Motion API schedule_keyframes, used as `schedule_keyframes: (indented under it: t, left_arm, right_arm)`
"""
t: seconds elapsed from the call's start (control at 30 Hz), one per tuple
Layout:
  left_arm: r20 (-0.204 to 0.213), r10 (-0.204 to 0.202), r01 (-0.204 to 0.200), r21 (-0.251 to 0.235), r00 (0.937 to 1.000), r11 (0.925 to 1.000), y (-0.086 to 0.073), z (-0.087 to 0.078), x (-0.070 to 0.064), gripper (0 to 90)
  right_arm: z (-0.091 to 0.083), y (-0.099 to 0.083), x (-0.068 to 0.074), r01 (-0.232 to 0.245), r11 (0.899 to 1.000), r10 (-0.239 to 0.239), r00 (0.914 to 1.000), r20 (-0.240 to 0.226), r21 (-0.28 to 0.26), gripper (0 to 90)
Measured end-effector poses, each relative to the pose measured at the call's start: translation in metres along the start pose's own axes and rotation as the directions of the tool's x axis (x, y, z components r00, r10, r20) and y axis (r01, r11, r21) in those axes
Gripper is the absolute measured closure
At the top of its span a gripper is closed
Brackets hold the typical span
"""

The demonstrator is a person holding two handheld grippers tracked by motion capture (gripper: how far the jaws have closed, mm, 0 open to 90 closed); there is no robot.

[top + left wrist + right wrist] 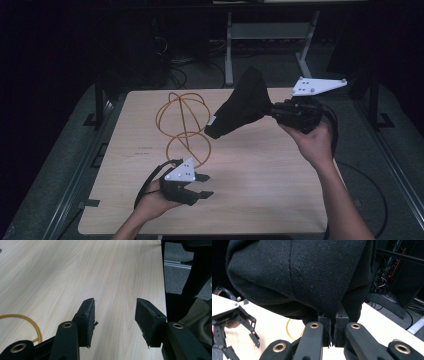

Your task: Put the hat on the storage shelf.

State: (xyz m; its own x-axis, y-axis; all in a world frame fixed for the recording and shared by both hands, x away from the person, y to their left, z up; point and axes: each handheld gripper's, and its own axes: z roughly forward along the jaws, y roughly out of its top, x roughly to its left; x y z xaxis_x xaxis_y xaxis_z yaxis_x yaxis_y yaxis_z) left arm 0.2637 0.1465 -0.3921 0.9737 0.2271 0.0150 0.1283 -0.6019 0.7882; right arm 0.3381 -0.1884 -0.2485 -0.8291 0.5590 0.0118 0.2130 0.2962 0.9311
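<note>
High view showed the right gripper (274, 111) clamped on a black cloth bag (240, 105), lifted above the table (280, 200) near the yellow cable loops (182, 125); the left gripper (202, 186) hovered wide apart over bare wood

The left hand (150, 200) comes in from the bottom and holds the left gripper (202, 185) low over the table, with its two jaws wide apart and nothing between them. The right arm (340, 200) reaches up and forward, and the right hand (312, 142) holds the right gripper (272, 111) high in the air, pointing to the left. Its two jaws are pressed tight together, and the black cloth (297, 272) is pinched between them.
</note>
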Motion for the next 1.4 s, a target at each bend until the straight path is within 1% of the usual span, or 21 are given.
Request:
schedule_keyframes:
  t: [0.1, 0.2, 0.23, 0.27, 0.47, 0.6, 0.63, 0.7, 0.73, 0.8, 0.87, 0.97, 1.0, 1.03, 1.1, 1.23, 1.27, 1.3, 1.33, 1.37, 1.4]
  left_arm:
    - [0.0, -0.008, 0.008, 0.001, 1.0, 1.0, -0.003, 0.001, 0.0, 49.6]
    - [-0.001, -0.011, 0.011, 0.006, 0.9999, 0.9999, -0.007, 0.002, 0.0, 49.5]
    - [-0.001, -0.018, 0.018, 0.008, 0.9998, 0.9998, -0.008, 0.002, -0.001, 49.5]
    - [-0.003, -0.012, 0.012, 0.012, 0.9999, 0.9999, -0.009, 0.002, -0.001, 49.5]
    - [-0.003, -0.011, 0.011, 0.01, 0.9999, 0.9999, -0.011, 0.002, 0.001, 49.4]
    - [-0.001, -0.013, 0.013, 0.016, 0.9999, 0.9998, -0.014, 0.005, 0.001, 49.4]
    - [-0.001, -0.013, 0.013, 0.016, 0.9999, 0.9998, -0.014, 0.005, 0.001, 49.4]
    - [0.0, -0.017, 0.017, 0.019, 0.9998, 0.9997, -0.015, 0.005, 0.001, 49.4]
    - [-0.001, -0.015, 0.015, 0.023, 0.9999, 0.9996, -0.016, 0.005, 0.001, 49.4]
    - [-0.001, -0.013, 0.013, 0.023, 0.9999, 0.9997, -0.016, 0.004, 0.001, 49.4]
    - [-0.003, -0.019, 0.019, 0.019, 0.9998, 0.9996, -0.018, 0.003, 0.002, 49.4]
    - [-0.001, -0.022, 0.022, 0.02, 0.9997, 0.9995, -0.019, 0.003, 0.003, 49.4]
    - [-0.001, -0.019, 0.019, 0.022, 0.9998, 0.9996, -0.019, 0.003, 0.002, 49.4]
    - [-0.001, -0.019, 0.019, 0.022, 0.9998, 0.9996, -0.019, 0.003, 0.002, 49.4]
    - [0.001, -0.017, 0.017, 0.02, 0.9999, 0.9997, -0.019, 0.004, 0.002, 49.3]
    - [0.006, -0.015, 0.015, 0.026, 0.9999, 0.9996, -0.018, 0.005, 0.001, 49.1]
    - [0.008, -0.008, 0.008, 0.022, 0.9999, 0.9997, -0.017, 0.006, 0.001, 49.1]
    - [0.008, -0.008, 0.008, 0.022, 0.9999, 0.9997, -0.017, 0.006, 0.001, 49.1]
    - [0.012, -0.014, 0.014, 0.022, 0.9998, 0.9997, -0.016, 0.006, 0.0, 49.1]
    - [0.012, -0.014, 0.014, 0.022, 0.9998, 0.9997, -0.016, 0.006, 0.0, 49.2]
    - [0.015, -0.017, 0.017, 0.02, 0.9997, 0.9997, -0.016, 0.006, 0.0, 49.1]
  right_arm:
    - [0.003, 0.005, 0.0, 0.003, 1.0, -0.003, 1.0, -0.005, 0.002, 87.4]
    - [0.01, 0.014, 0.0, 0.012, 1.0, -0.012, 0.9999, -0.008, 0.012, 87.4]
    - [0.01, 0.014, 0.0, 0.012, 1.0, -0.012, 0.9999, -0.008, 0.012, 87.4]
    - [0.013, 0.019, 0.0, 0.017, 1.0, -0.017, 0.9998, -0.007, 0.012, 87.3]
    - [0.019, 0.032, 0.001, 0.033, 0.999, -0.033, 0.9994, -0.008, 0.017, 87.2]
    - [0.027, 0.045, 0.003, 0.047, 0.999, -0.047, 0.9988, -0.012, 0.014, 87.2]
    - [0.027, 0.045, 0.003, 0.047, 0.999, -0.047, 0.9988, -0.012, 0.014, 87.2]
    - [0.032, 0.05, 0.004, 0.054, 0.999, -0.054, 0.9984, -0.019, 0.01, 87.2]
    - [0.036, 0.056, 0.005, 0.059, 0.998, -0.059, 0.9979, -0.028, 0.011, 87.2]
    - [0.038, 0.059, 0.006, 0.062, 0.998, -0.062, 0.9975, -0.033, 0.009, 87.2]
    - [0.043, 0.065, 0.007, 0.06, 0.998, -0.06, 0.9969, -0.051, 0.014, 87.1]
    - [0.046, 0.069, 0.007, 0.073, 0.997, -0.072, 0.9959, -0.055, 0.027, 87.1]
    - [0.048, 0.071, 0.008, 0.093, 0.994, -0.09, 0.9947, -0.049, 0.051, 87.1]
    - [0.048, 0.071, 0.008, 0.093, 0.994, -0.09, 0.9947, -0.049, 0.051, 87.1]
    - [0.047, 0.073, 0.008, 0.117, 0.99, -0.113, 0.9926, -0.045, 0.08, 87.0]
    - [0.045, 0.075, 0.008, 0.117, 0.988, -0.113, 0.9924, -0.05, 0.103, 86.7]
    - [0.042, 0.076, 0.008, 0.131, 0.983, -0.128, 0.9912, -0.036, 0.125, 86.8]
    - [0.042, 0.076, 0.008, 0.131, 0.983, -0.128, 0.9912, -0.036, 0.125, 86.8]
    - [0.036, 0.077, 0.007, 0.129, 0.983, -0.127, 0.9915, -0.027, 0.132, 86.9]
    - [0.036, 0.077, 0.007, 0.129, 0.983, -0.127, 0.9915, -0.027, 0.132, 86.9]
    - [0.03, 0.076, 0.007, 0.132, 0.982, -0.13, 0.9912, -0.026, 0.138, 86.9]
